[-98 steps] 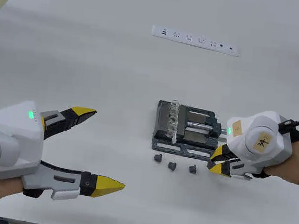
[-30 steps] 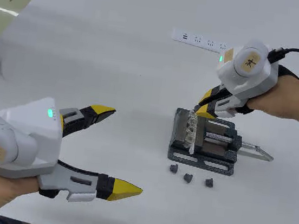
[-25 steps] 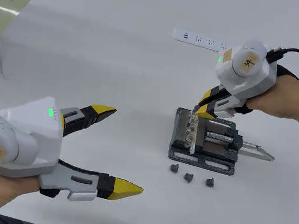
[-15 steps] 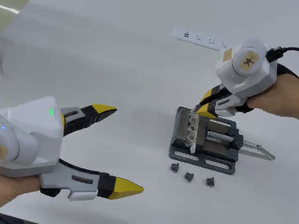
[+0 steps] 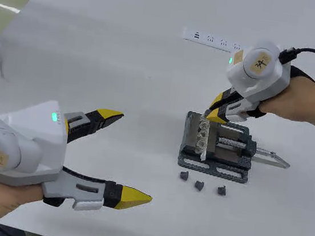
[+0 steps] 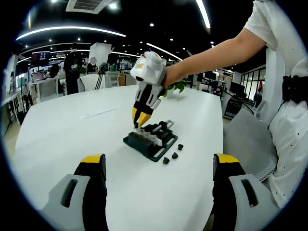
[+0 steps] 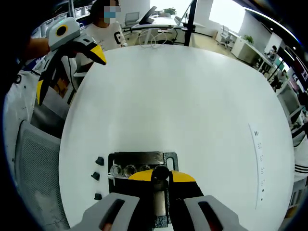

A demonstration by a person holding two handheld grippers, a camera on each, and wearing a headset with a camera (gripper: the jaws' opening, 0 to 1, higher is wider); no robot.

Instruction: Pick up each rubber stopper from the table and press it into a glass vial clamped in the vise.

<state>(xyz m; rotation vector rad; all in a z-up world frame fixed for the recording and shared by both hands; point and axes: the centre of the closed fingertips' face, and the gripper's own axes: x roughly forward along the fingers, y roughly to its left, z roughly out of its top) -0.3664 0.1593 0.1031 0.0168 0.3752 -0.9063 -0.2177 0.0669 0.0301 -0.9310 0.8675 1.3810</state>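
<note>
- Head view: the right tongs [image 5: 212, 115] point down over the far end of the row of vials [image 5: 202, 136]. The vials are clamped in the vise [image 5: 230, 157], which sits right of centre on the tabletop [image 5: 125, 51]. Three loose stoppers [image 5: 198, 185] lie in a line just near of the vise. The left tongs [image 5: 127, 156] are released and spread wide at the near left, well apart from the work and carrying nothing.
- Left gripper view: its own jaws are splayed with nothing between them. Far ahead, the right tongs [image 6: 141, 118] aim at the vials at the left end of the vise [image 6: 153, 142]. I cannot tell whether they touch.
- Right gripper view: the right tongs are clenched on a dark held stopper [image 7: 160, 173]. It sits just at the right end of three open vial mouths. Anything directly under it is hidden by the tongs.
- Step in hand, as I judge it: seating this stopper in a vial.
- The next move calls for centring the stopper on the mouth and pressing straight down. After that the tongs let go and return for the loose stoppers.
- Against 3.3 s ago: the right tongs were then low at the tabletop, at the right end of the line of loose stoppers. Now they are raised over the vise.
- Three stoppers lay loose then as now, and the left tongs were just as widely spread.
- Over the last second the pose has barely changed. The overall shift of the scene comes from the camera.
</note>
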